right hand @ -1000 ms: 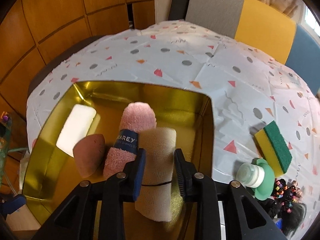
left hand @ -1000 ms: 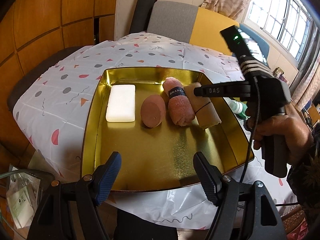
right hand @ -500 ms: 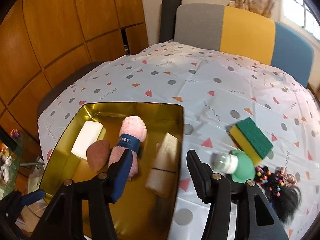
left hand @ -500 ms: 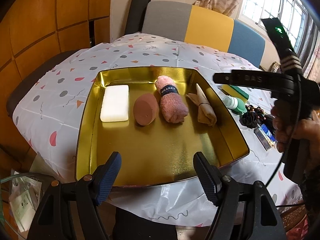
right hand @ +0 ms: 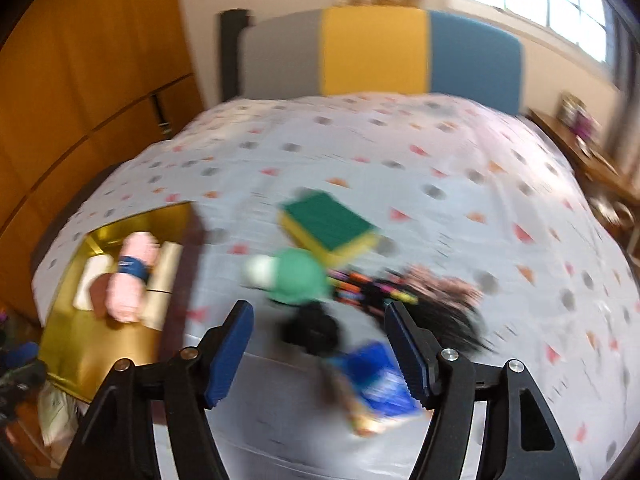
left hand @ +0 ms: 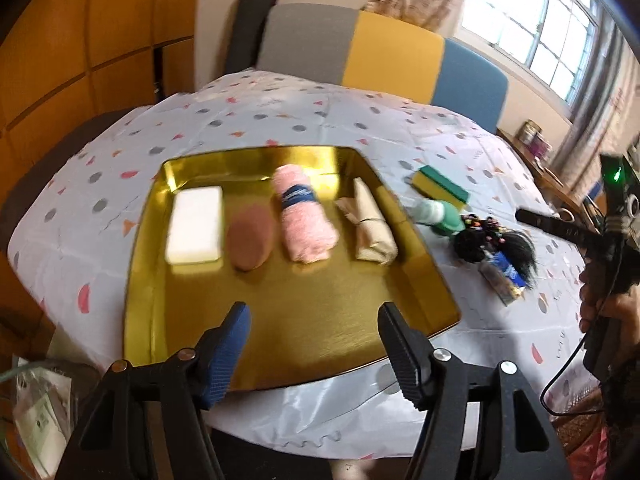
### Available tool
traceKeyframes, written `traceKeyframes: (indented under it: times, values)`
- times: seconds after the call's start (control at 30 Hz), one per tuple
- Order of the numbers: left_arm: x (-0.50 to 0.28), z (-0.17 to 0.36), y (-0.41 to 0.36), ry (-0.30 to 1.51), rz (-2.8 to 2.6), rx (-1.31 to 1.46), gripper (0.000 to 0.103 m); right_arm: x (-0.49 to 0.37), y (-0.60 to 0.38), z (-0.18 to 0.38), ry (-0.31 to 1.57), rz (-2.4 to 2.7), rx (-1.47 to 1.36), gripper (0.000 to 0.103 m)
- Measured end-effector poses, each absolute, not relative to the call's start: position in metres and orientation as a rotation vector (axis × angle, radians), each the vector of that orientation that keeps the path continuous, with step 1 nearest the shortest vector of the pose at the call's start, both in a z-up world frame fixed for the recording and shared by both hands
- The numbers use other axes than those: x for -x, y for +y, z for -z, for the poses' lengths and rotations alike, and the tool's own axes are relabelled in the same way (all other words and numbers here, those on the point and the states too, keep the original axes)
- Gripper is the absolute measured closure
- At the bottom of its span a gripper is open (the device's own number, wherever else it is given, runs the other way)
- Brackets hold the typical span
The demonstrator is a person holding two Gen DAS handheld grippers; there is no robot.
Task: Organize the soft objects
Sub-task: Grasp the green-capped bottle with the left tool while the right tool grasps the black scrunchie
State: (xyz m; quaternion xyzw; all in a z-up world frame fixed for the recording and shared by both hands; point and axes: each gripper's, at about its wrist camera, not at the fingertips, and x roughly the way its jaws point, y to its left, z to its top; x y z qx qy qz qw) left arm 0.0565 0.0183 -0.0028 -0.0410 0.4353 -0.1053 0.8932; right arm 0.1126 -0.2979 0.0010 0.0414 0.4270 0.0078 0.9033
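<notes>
A gold tray (left hand: 304, 320) holds a white foam block (left hand: 194, 224), a brown sponge (left hand: 250, 240), a pink rolled towel (left hand: 306, 222) and a beige rolled cloth (left hand: 370, 226) in a row. My left gripper (left hand: 314, 348) hovers over the tray's near edge, its jaws closing with nothing between them. To the right of the tray lie a green-and-yellow sponge (right hand: 328, 226), a green bottle (right hand: 294, 276) and a black hair piece with beads (right hand: 400, 304). My right gripper (right hand: 320, 356) is above them, its jaws opening and empty; the view is blurred.
A blue packet (right hand: 376, 384) lies near the table's front edge below the right gripper. A grey, yellow and blue chair back (left hand: 372, 56) stands behind the table. Wooden panels (left hand: 80, 40) are at the left, a window (left hand: 536, 20) at the right.
My right gripper let go of the beige rolled cloth in the tray, opened, and swung right over the items on the tablecloth. My left gripper's jaws narrowed a little.
</notes>
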Motion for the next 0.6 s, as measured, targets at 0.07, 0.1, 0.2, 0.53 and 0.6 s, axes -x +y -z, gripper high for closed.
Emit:
traceKeyframes:
  times: [0.07, 0.1, 0.2, 0.53, 0.6]
  values:
    - [-0.061, -0.004, 0.000, 0.901, 0.267, 0.039, 0.037, -0.107, -0.321, 0.007, 0.895, 0.026, -0.112, 0.034]
    - [-0.062, -0.007, -0.008, 0.892, 0.276, 0.015, 0.037, -0.104, -0.333, 0.013, 0.900, 0.046, -0.127, 0.034]
    - [-0.071, -0.015, -0.036, 0.888, 0.330, -0.050, 0.037, -0.098, -0.357, 0.026, 0.908, 0.084, -0.185, 0.034]
    - [-0.125, -0.018, -0.124, 0.927, 0.453, -0.224, 0.037, -0.091, -0.385, 0.024, 0.862, 0.116, -0.347, 0.030]
    - [-0.140, -0.011, -0.139, 0.954, 0.471, -0.248, 0.035, -0.091, -0.386, 0.023, 0.857, 0.113, -0.360, 0.030]
